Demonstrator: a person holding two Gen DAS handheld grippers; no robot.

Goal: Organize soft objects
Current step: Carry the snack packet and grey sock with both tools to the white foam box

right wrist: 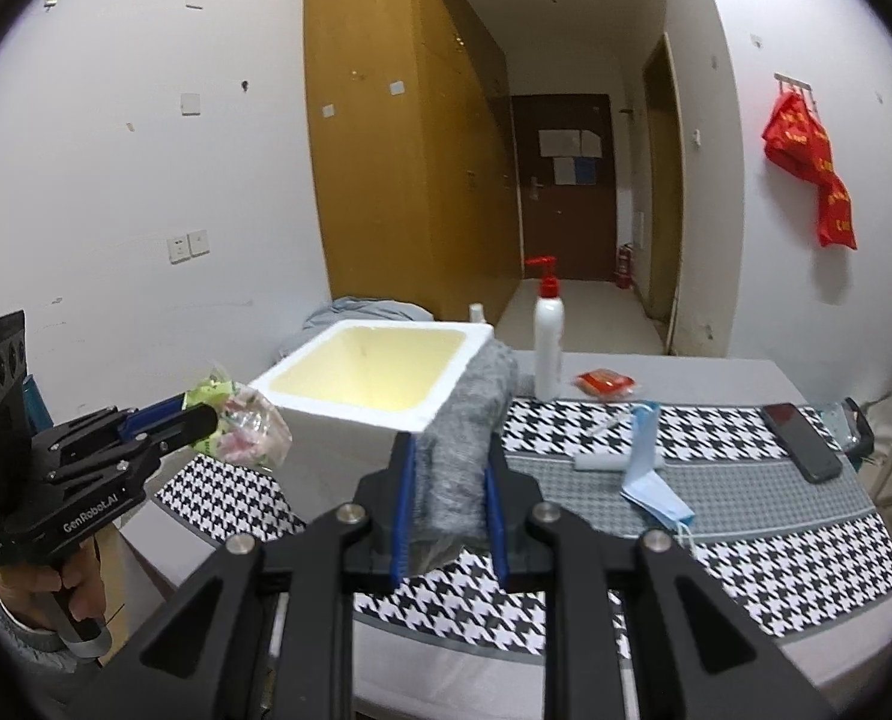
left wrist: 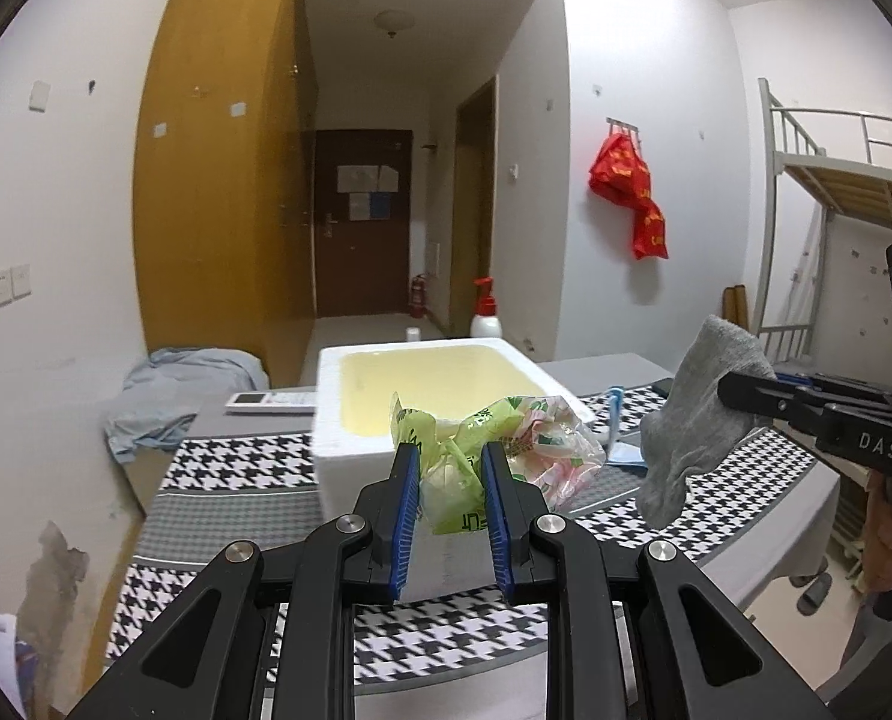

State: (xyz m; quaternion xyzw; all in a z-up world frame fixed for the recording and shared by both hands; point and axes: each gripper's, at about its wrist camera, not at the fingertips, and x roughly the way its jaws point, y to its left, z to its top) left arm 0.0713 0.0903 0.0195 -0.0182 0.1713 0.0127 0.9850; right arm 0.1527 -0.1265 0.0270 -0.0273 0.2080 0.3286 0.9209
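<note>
My left gripper (left wrist: 449,450) is shut on a crinkly green and pink plastic packet (left wrist: 506,456), held just in front of the white foam box (left wrist: 350,438). The same packet (right wrist: 236,426) and left gripper (right wrist: 200,414) show at the left of the right wrist view, beside the foam box (right wrist: 338,420). My right gripper (right wrist: 449,450) is shut on a grey sock (right wrist: 464,456), which hangs against the box's near right corner. In the left wrist view the sock (left wrist: 692,414) dangles from the right gripper (left wrist: 728,390) above the tablecloth.
A houndstooth cloth (right wrist: 716,546) covers the table. On it lie a blue face mask (right wrist: 656,498), a lint roller (right wrist: 602,462), a phone (right wrist: 800,441), a red packet (right wrist: 605,384) and a pump bottle (right wrist: 548,342). A remote (left wrist: 272,401) and blue garment (left wrist: 176,396) lie left.
</note>
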